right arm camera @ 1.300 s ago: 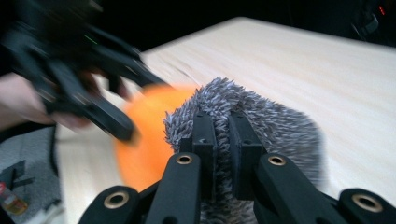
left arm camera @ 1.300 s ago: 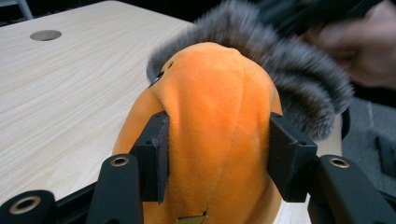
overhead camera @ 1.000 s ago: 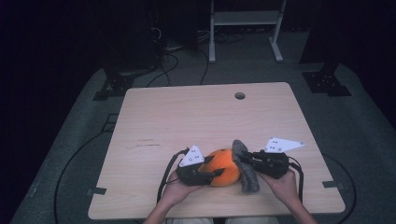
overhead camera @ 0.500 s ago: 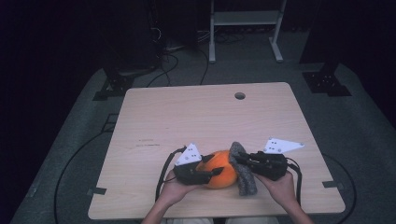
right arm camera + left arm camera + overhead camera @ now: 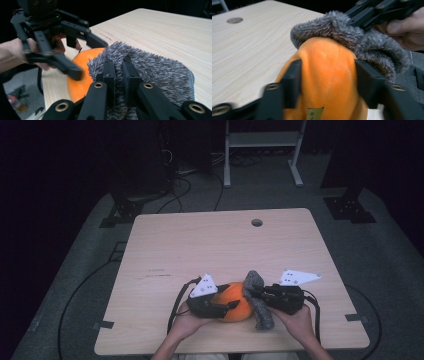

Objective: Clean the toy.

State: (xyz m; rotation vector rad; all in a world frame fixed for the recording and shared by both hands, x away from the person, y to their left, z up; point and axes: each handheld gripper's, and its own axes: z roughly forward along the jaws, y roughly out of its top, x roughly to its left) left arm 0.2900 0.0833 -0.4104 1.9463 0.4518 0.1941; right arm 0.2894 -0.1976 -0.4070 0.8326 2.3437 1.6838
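Both grippers meet over 1 soft item near the table's front edge. Left gripper (image 5: 231, 306) has just been opening its jaws: they stand partly apart with the orange fabric (image 5: 328, 75) bulging between them, and in the left gripper view the cloth fills the gap from one black jaw to the other, so whether the pads press on it cannot be told for sure. Right gripper (image 5: 251, 292) has its 2 jaws pinched nearly together on the grey fleece cuff (image 5: 155, 72); in the right gripper view the fuzzy pile swells on both sides of the jaws.

Orange fabric and grey cuff belong to 1 piece, the cuff folded over the orange part's right end. In the high view it lies on the wooden table (image 5: 200, 245), between the 2 hands, the left hand (image 5: 186, 324) under its gripper and the right hand (image 5: 299, 321) under the other.

Farther off, a round hole (image 5: 257, 222) sits near the table's far edge.
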